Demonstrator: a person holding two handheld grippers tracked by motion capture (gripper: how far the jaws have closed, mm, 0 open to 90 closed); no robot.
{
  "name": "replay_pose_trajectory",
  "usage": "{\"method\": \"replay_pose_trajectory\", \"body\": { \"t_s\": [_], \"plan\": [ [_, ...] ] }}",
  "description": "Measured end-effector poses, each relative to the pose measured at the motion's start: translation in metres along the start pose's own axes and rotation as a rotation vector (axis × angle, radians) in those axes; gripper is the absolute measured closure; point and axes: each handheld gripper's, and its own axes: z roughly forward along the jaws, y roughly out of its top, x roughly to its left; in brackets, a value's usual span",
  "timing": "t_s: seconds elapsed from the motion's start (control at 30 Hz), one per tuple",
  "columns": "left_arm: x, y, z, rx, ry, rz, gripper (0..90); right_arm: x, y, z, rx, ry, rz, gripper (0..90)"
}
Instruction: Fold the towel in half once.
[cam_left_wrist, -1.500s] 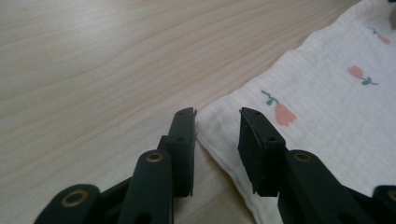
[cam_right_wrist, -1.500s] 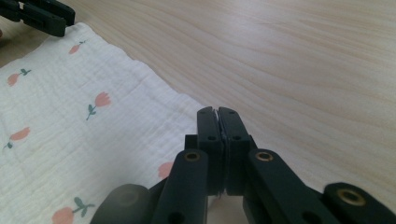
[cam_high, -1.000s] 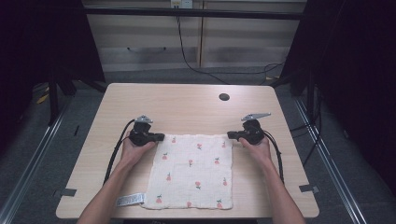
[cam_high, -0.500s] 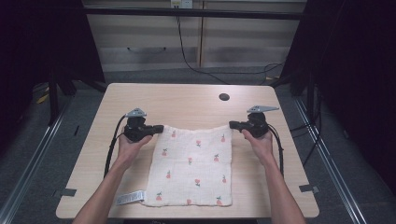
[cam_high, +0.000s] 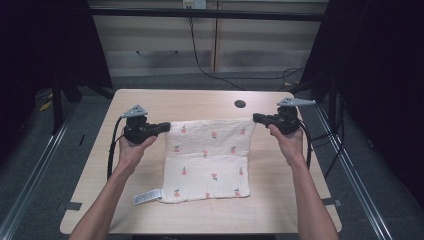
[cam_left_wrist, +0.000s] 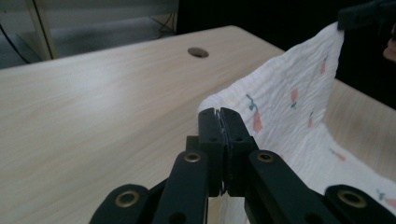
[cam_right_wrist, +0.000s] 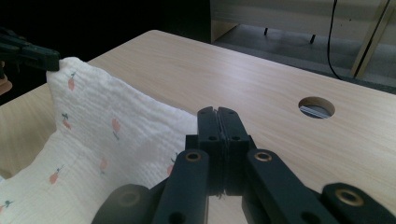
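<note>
gripping the far corners of the cloth (cam_high: 210, 160), left gripper (cam_high: 167, 127) and right gripper (cam_high: 256, 118) clamp it, its near edge seemingly resting on the table (cam_high: 200, 102).

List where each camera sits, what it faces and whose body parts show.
High view: above the person's side, facing forward-down on the table; both forearms, left tool, right tool.
Left gripper view: rides the left tool, facing along the cloth.
Right gripper view: rides the right tool.
All share the cloth and the table hole.
</note>
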Motion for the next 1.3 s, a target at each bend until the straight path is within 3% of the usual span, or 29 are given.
{"method": "replay_pose_trajectory", "body": {
  "t_s": [0.03, 0.13, 0.33, 0.43, 0.53, 0.6, 0.67, 0.9, 1.17, 1.3],
  "plan": [
    [-0.002, 0.002, 0.0, -0.012, -0.011, -0.007, 88.5, 0.0, 0.001, -0.001, -0.002, 0.0, -0.004, 89.4],
    [-0.009, 0.007, 0.003, 0.012, -0.003, 0.04, 88.5, 0.0, 0.004, -0.005, -0.006, -0.001, -0.009, 89.4],
    [-0.017, 0.02, -0.009, -0.049, -0.011, 0.06, 88.5, 0.005, 0.014, -0.018, -0.051, 0.019, -0.026, 89.4],
    [-0.02, 0.021, -0.011, -0.046, -0.007, 0.07, 88.5, 0.012, 0.016, -0.021, -0.055, 0.031, -0.045, 89.4],
    [-0.017, 0.011, -0.01, -0.027, -0.001, 0.041, 88.5, 0.016, 0.011, -0.02, -0.041, 0.044, -0.055, 89.4],
    [-0.017, 0.002, -0.01, -0.001, 0.009, 0.048, 88.5, 0.018, 0.003, -0.02, -0.033, 0.055, -0.052, 89.4],
    [-0.016, -0.005, -0.012, -0.005, -0.012, 0.028, 88.5, 0.019, -0.005, -0.02, -0.02, 0.06, -0.053, 89.4],
    [-0.028, -0.017, -0.024, 0.01, -0.007, 0.068, 88.5, 0.028, -0.024, -0.029, -0.027, 0.085, -0.053, 89.4],
    [-0.033, -0.034, -0.032, 0.016, -0.035, 0.042, 88.4, 0.042, -0.045, -0.037, -0.004, 0.099, -0.066, 89.4],
    [-0.041, -0.041, -0.035, 0.018, -0.027, 0.068, 88.3, 0.045, -0.056, -0.04, 0.016, 0.105, -0.062, 89.4]
  ]
}}
